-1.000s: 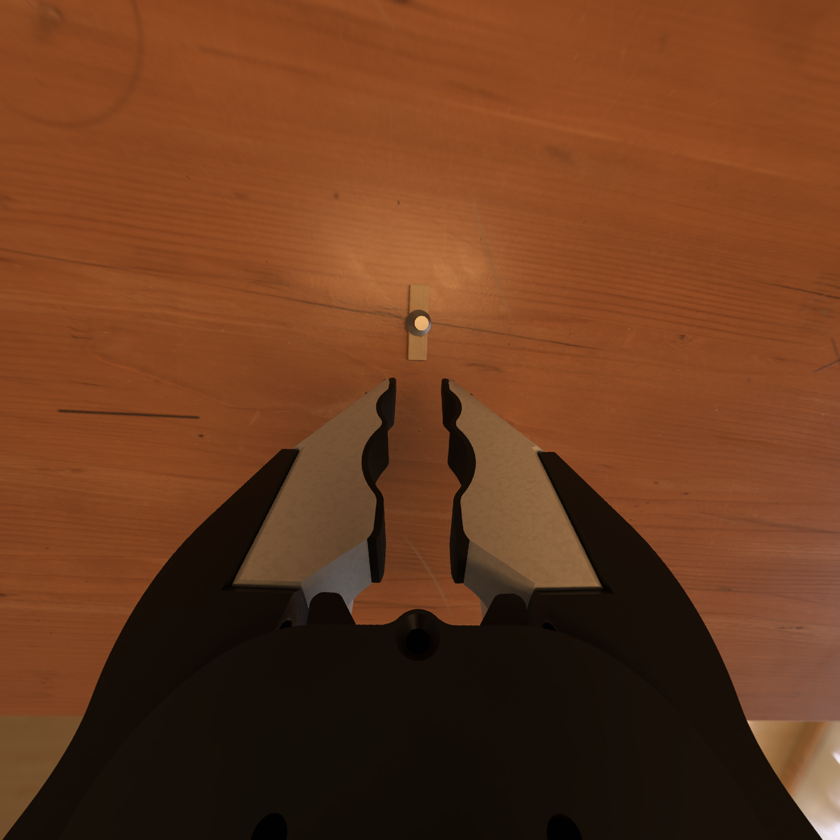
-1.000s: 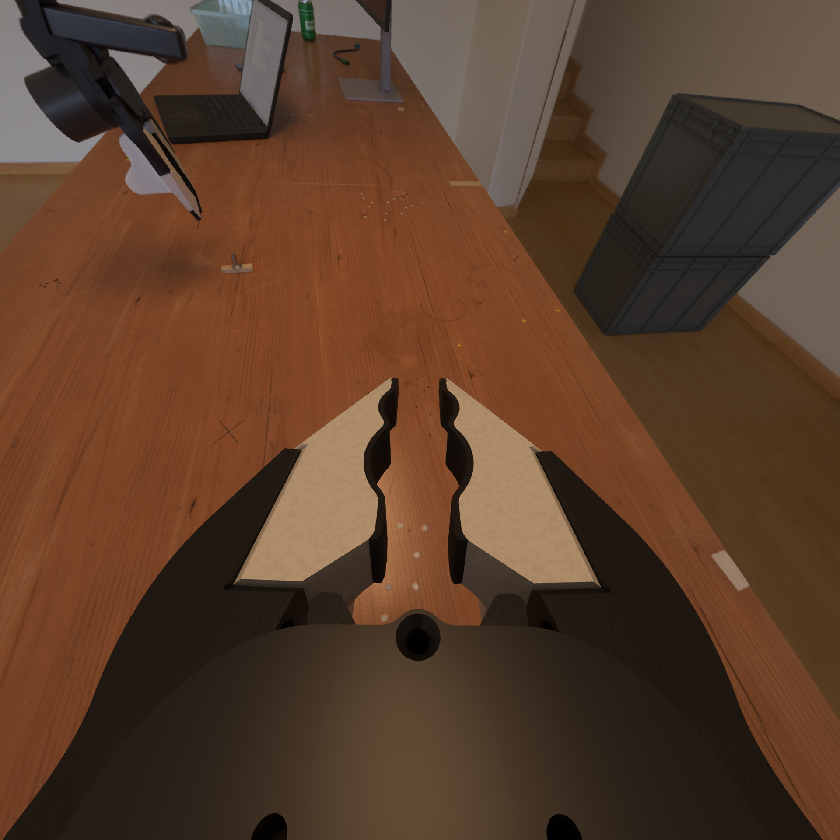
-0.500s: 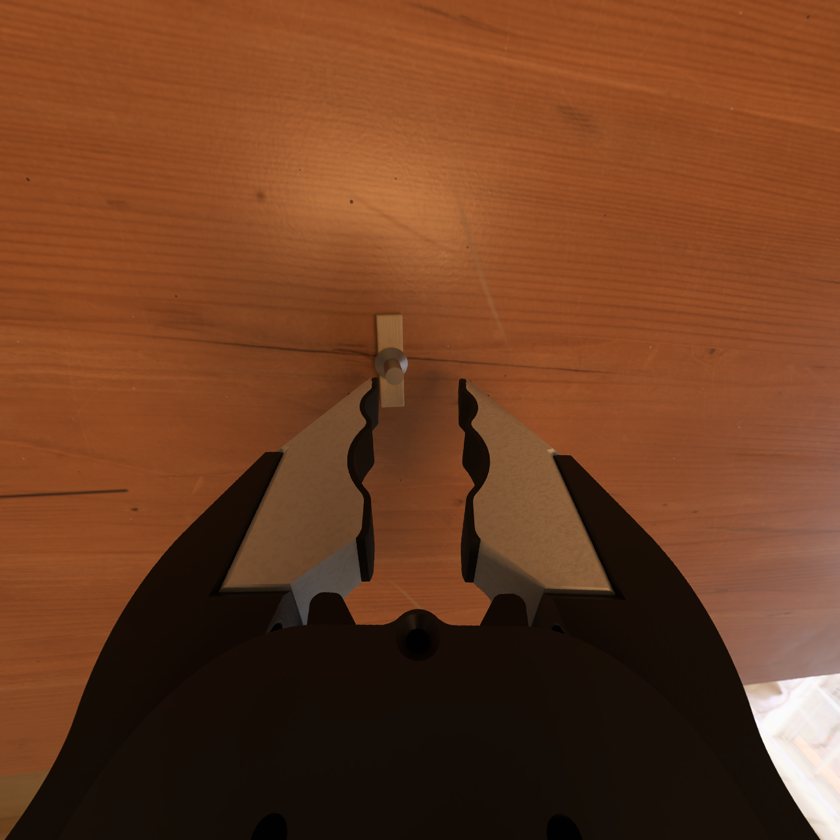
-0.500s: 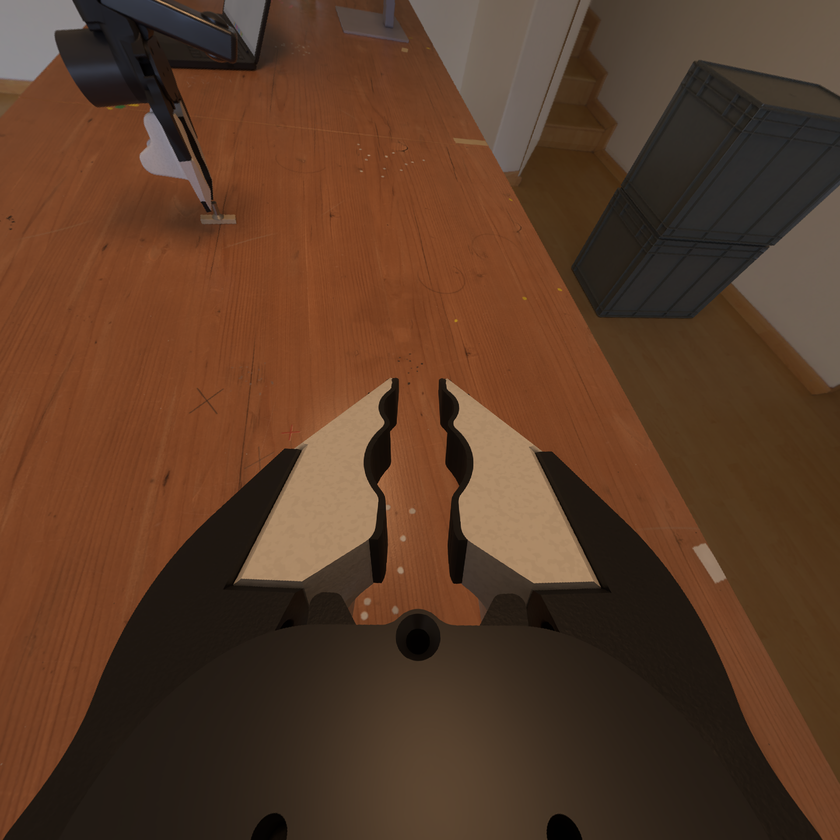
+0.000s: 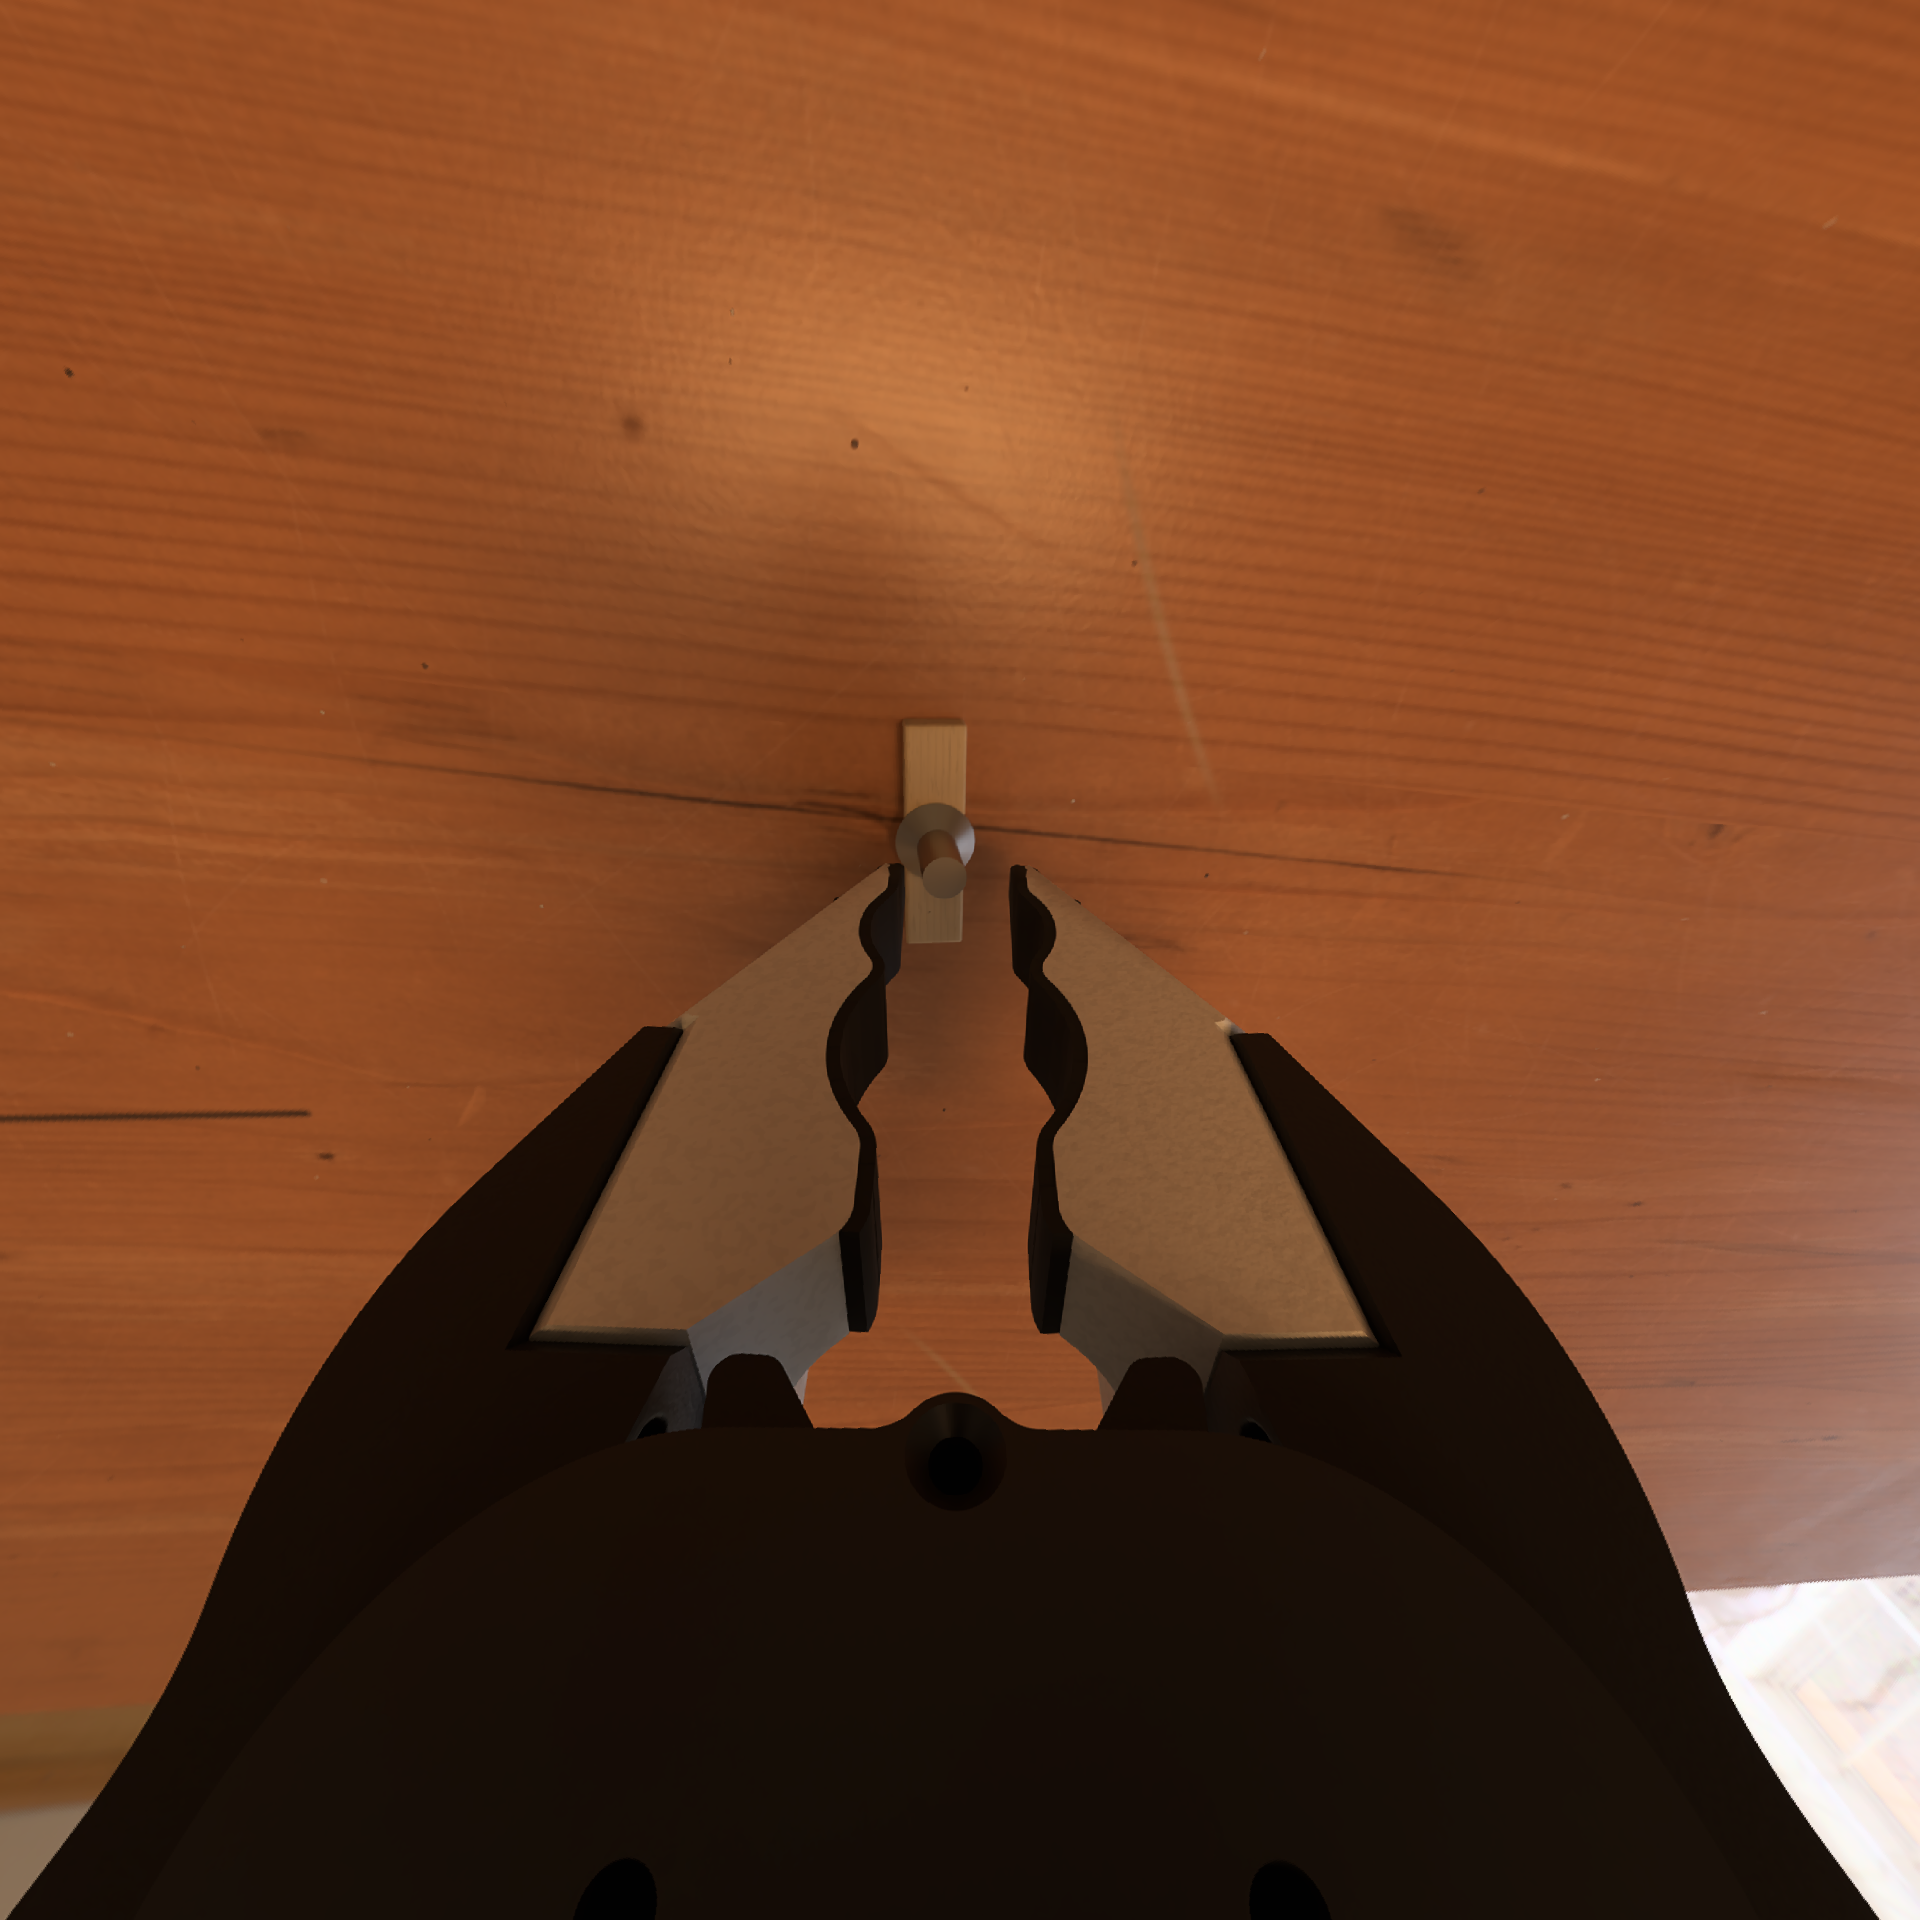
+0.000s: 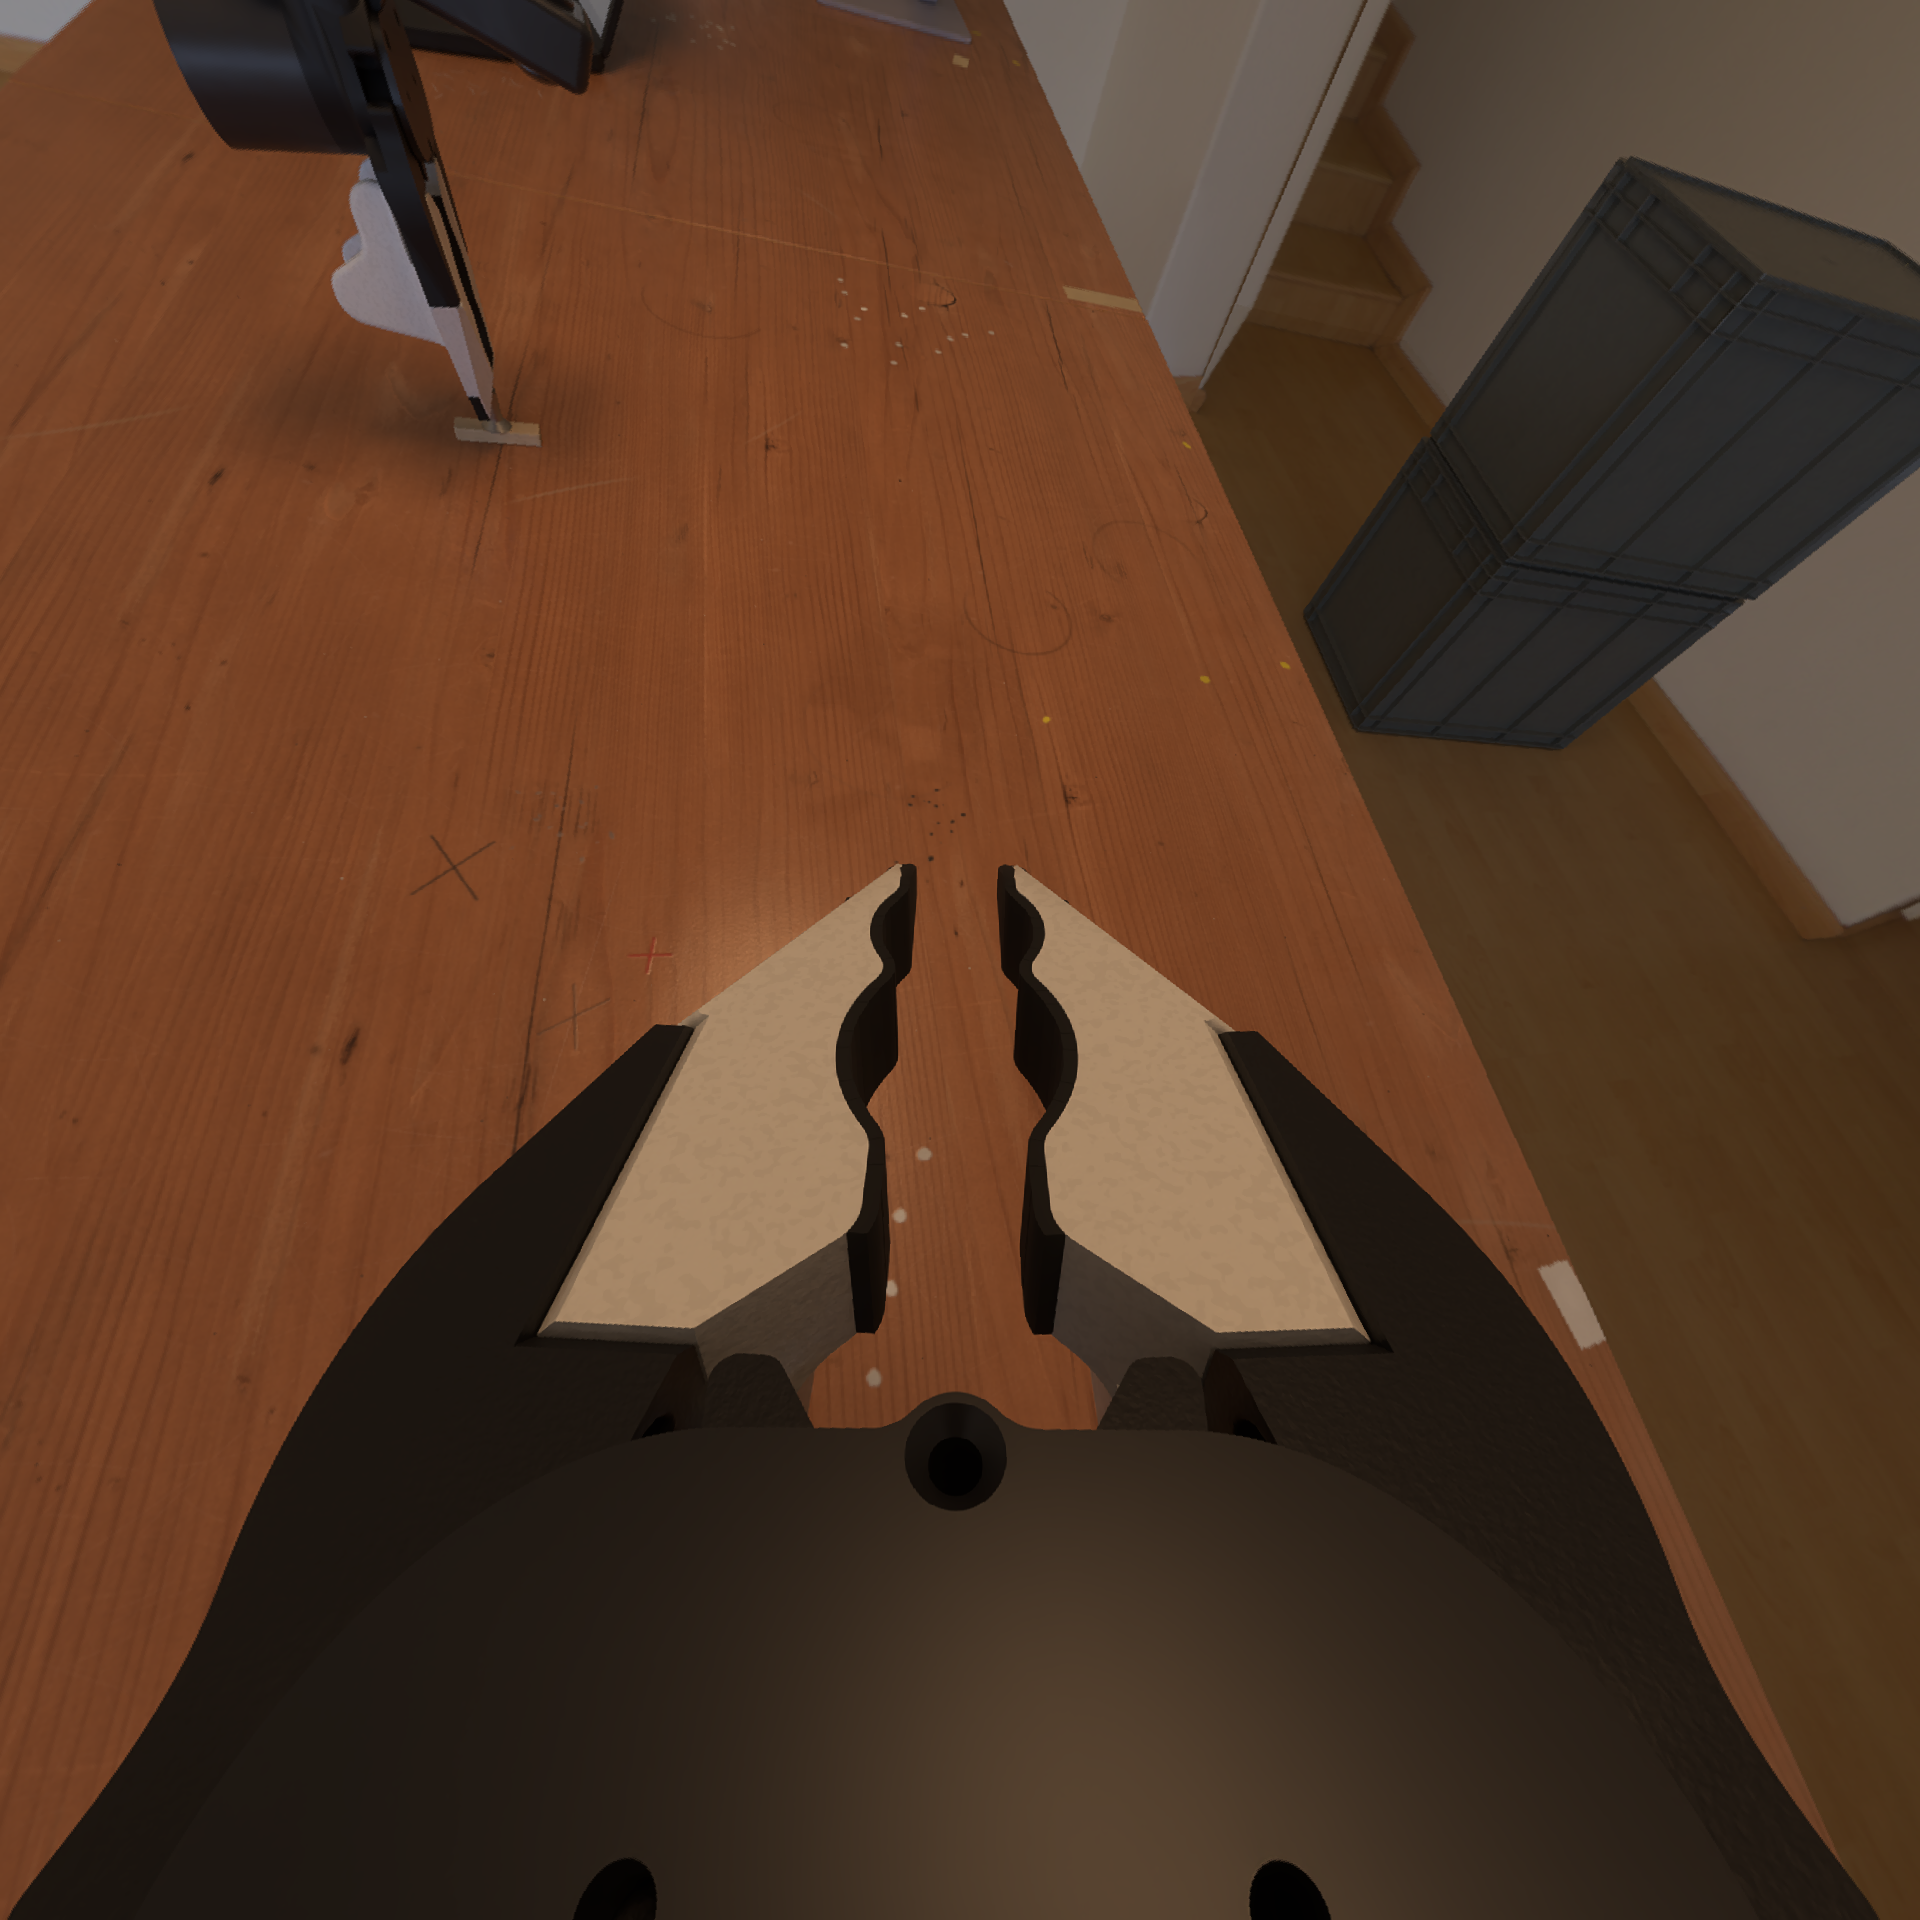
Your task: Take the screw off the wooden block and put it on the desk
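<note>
A small pale wooden block (image 5: 934, 758) lies flat on the desk, with a grey metal screw (image 5: 940, 857) standing upright in it. My left gripper (image 5: 951, 878) is open and points straight down, its fingertips straddling the screw, which sits nearer the left fingertip. In the right wrist view the left gripper (image 6: 483, 400) stands over the block (image 6: 497, 433) at the far left, with the screw (image 6: 500, 424) at its tips. My right gripper (image 6: 956, 878) is open and empty, low over the near desk.
The wooden desk (image 6: 727, 582) runs far ahead; its right edge drops to the floor. Two stacked dark grey crates (image 6: 1621, 468) stand on the floor at right. A laptop corner (image 6: 540, 42) lies at the far end.
My left gripper has come down onto the block, opened wider and shifted so the screw now lies between its fingertips. My right gripper has moved forward along the desk, still open.
</note>
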Robot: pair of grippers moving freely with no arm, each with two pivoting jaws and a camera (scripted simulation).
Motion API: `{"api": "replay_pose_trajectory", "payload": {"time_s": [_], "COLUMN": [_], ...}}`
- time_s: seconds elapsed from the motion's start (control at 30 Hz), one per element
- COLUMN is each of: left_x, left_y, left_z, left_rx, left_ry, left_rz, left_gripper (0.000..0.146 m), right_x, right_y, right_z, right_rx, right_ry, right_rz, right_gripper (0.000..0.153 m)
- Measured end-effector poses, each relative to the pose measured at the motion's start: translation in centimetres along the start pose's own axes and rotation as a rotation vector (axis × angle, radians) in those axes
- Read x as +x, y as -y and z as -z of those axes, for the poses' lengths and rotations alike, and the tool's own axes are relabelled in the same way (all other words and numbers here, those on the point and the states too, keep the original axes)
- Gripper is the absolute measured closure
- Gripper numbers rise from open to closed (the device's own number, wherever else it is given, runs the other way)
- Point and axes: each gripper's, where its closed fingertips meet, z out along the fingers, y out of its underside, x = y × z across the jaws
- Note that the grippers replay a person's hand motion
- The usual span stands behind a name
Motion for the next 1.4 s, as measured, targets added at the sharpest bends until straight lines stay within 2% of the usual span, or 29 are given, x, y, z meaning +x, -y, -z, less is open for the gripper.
{"api": "replay_pose_trajectory", "payload": {"time_s": [0.23, 0.43, 0.57, 0.67, 0.77, 0.83, 0.9, 1.1, 1.2, 1.4], "left_x": [-0.5, -0.4, -0.8, 1.2, 7.6, 13.4, 18.4, 28.7, 29.9, 30.4], "left_y": [-0.1, 0.2, 1.4, 3.0, 4.5, 4.4, 3.9, 3.4, 3.4, 3.6], "left_z": [-0.4, 0.5, 4.5, 9.1, 13.9, 15.6, 14.8, 4.2, 0.1, -2.4], "left_rx": [-0.045, 0.018, 0.241, 0.478, 0.709, 0.760, 0.679, 0.312, 0.218, 0.189], "left_ry": [0.075, 0.023, 0.002, -0.054, -0.244, -0.413, -0.472, -0.219, -0.065, -0.032], "left_rz": [-0.016, -0.049, -0.021, -0.047, -0.215, -0.379, -0.528, -0.911, -1.003, -1.020], "left_gripper": [0.138, 0.138, 0.138, 0.138, 0.138, 0.138, 0.138, 0.138, 0.138, 0.138], "right_x": [-0.1, -0.2, -0.3, -0.7, -1.5, -2.4, -3.1, -4.0, -4.1, -4.1], "right_y": [0.0, -0.1, -0.1, 0.1, 0.4, 0.6, 0.5, 0.0, 0.1, -0.1], "right_z": [0.0, -0.1, -0.3, -0.7, -1.3, -1.7, -2.2, -3.0, -2.9, -3.0], "right_rx": [-0.006, -0.012, -0.013, -0.008, 0.004, 0.008, -0.009, -0.057, -0.045, -0.049], "right_ry": [0.002, 0.002, 0.001, 0.009, 0.030, 0.059, 0.080, 0.087, 0.100, 0.113], "right_rz": [0.015, 0.027, 0.036, 0.048, 0.068, 0.083, 0.106, 0.156, 0.138, 0.129], "right_gripper": [0.137, 0.137, 0.137, 0.137, 0.138, 0.138, 0.138, 0.137, 0.137, 0.137]}}
